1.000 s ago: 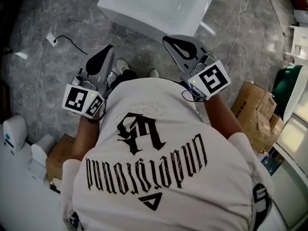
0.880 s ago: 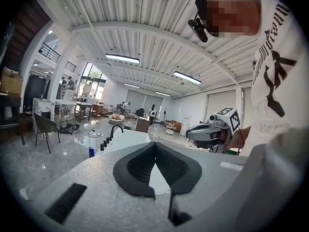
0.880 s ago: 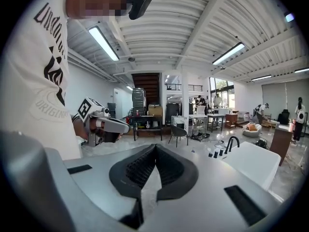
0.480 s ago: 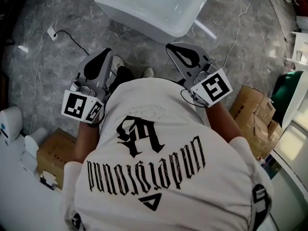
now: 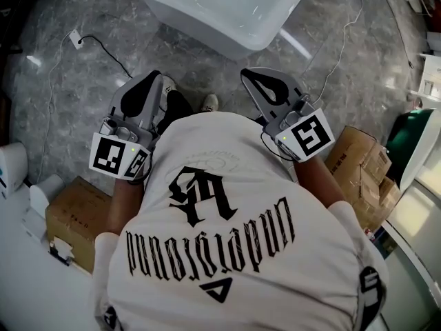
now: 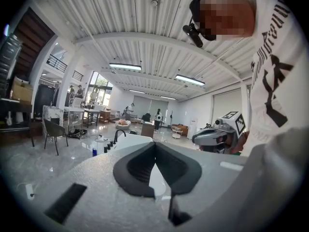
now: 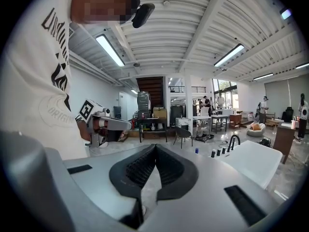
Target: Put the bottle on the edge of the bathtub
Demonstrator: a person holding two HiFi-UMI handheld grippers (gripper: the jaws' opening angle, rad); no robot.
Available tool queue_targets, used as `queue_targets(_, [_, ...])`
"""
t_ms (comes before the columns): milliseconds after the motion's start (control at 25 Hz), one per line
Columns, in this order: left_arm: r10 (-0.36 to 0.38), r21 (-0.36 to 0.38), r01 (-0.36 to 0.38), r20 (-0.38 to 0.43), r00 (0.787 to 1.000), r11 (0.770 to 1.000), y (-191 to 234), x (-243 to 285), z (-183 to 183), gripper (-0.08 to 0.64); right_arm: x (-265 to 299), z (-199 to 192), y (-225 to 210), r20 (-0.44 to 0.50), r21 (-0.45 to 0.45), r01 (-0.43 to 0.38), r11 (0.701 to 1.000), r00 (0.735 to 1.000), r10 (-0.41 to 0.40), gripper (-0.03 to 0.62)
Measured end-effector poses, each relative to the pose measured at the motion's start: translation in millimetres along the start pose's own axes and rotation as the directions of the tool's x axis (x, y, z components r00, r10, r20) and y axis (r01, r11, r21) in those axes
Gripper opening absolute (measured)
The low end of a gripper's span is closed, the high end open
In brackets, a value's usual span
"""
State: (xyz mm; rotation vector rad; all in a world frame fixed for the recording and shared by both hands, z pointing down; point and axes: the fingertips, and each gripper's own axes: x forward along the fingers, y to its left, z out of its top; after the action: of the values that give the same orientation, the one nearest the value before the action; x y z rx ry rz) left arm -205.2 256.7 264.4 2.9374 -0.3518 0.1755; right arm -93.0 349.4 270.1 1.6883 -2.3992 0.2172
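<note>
The white bathtub point(image 5: 180, 16) stands on the grey marble floor ahead of me, at the top of the head view. It also shows as the bathtub point(image 6: 129, 141) in the left gripper view and the bathtub point(image 7: 253, 161) in the right one, with a black tap point(image 7: 233, 141). A small blue bottle point(image 6: 94, 152) stands by the tap end; the bottle point(image 7: 196, 150) is too small to tell whether it rests on the floor or the rim. My left gripper point(image 5: 156, 76) and right gripper point(image 5: 245, 72) are held level at chest height, short of the tub, both shut and holding nothing.
Cardboard boxes point(image 5: 72, 219) sit at my left and more boxes point(image 5: 365, 161) at my right. A white cable point(image 5: 103, 55) runs over the floor left of the tub. Chairs point(image 6: 52, 132), tables and people stand far back in the hall.
Both grippers have moved along with the person, keeping their pose. The tub's near corner sits slightly lower in the head view and the left boxes have slid in. The jaws stay shut.
</note>
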Motion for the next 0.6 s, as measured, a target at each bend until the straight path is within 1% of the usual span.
queue_targets(400, [-0.034, -0.001, 0.034, -0.004, 0.999, 0.999, 0.1, 7.2, 0.6, 0.014, -2.5, 4.7, -11.3, 0.001, -0.006, 0.037, 0.999, 0.999, -0.037, 0.015])
queue_targets(600, [-0.044, -0.004, 0.044, -0.013, 0.999, 0.999, 7.6, 11.2, 0.6, 0.014, 4.6, 3.8, -16.8, -0.009, -0.003, 0.044, 0.999, 0.999, -0.044, 0.015])
